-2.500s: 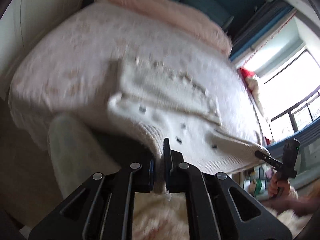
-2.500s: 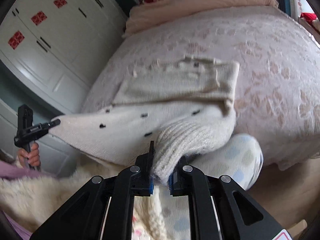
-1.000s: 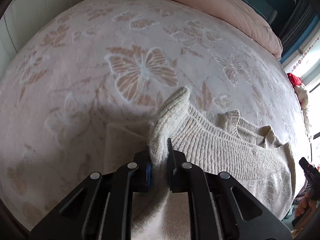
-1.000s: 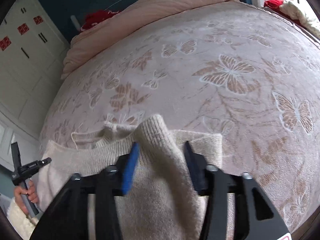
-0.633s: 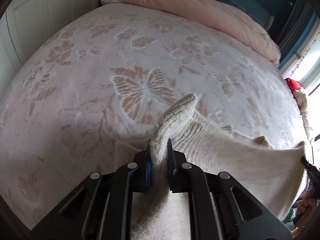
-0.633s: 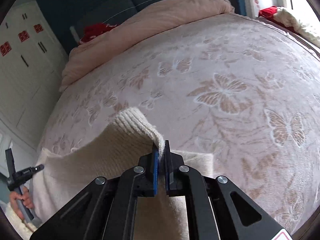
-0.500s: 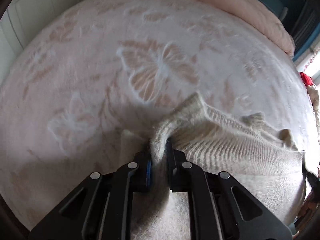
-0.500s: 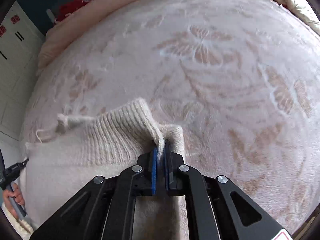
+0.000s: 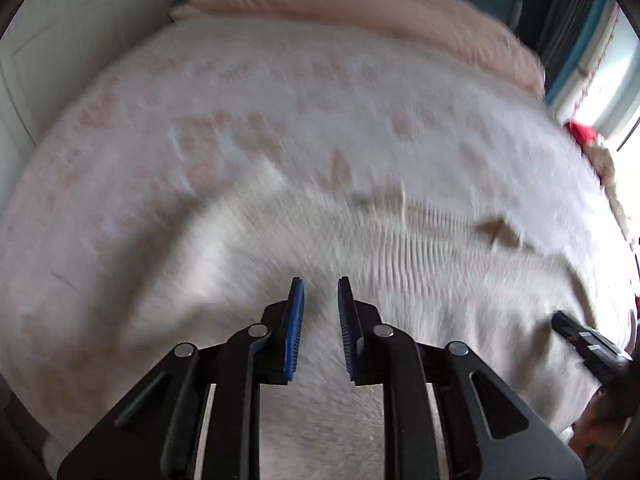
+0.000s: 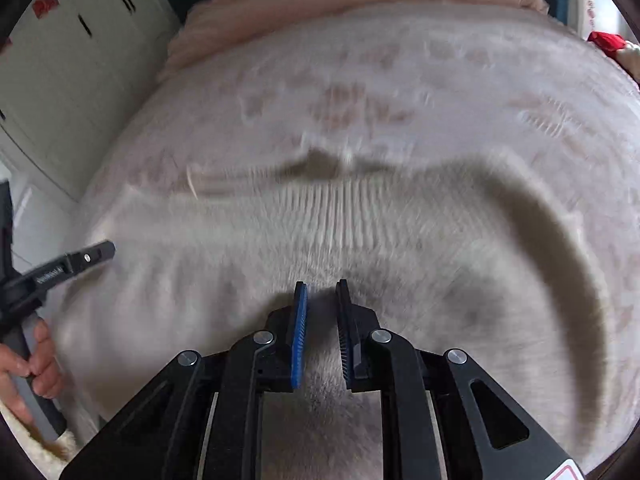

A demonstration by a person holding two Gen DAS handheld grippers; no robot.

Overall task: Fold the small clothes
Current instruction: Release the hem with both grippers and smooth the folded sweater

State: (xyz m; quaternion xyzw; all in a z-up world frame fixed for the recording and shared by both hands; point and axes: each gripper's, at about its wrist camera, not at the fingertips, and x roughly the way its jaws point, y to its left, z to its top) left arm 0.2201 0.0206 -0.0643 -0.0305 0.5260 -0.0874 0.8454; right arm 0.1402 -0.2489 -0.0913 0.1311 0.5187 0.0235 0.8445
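A cream knitted sweater (image 9: 360, 248) lies spread flat on the bed, its ribbed band across the middle; it also shows in the right wrist view (image 10: 320, 232). My left gripper (image 9: 320, 284) is open and empty just above the sweater's near part. My right gripper (image 10: 322, 286) is open and empty too, above the same cloth. The right gripper's tip shows at the right edge of the left wrist view (image 9: 580, 336). The left gripper shows at the left of the right wrist view (image 10: 72, 264). Both frames are motion-blurred.
The bed has a pale pink butterfly-patterned cover (image 9: 280, 100). A rolled pink duvet (image 9: 380, 12) lies along the far edge. White cupboards (image 10: 72, 60) stand to the left of the bed. A window (image 9: 616, 80) is at the right.
Both grippers have let go of the sweater's folded-over edge and opened. They have pulled back toward me, and the sweater now lies flat on the bed.
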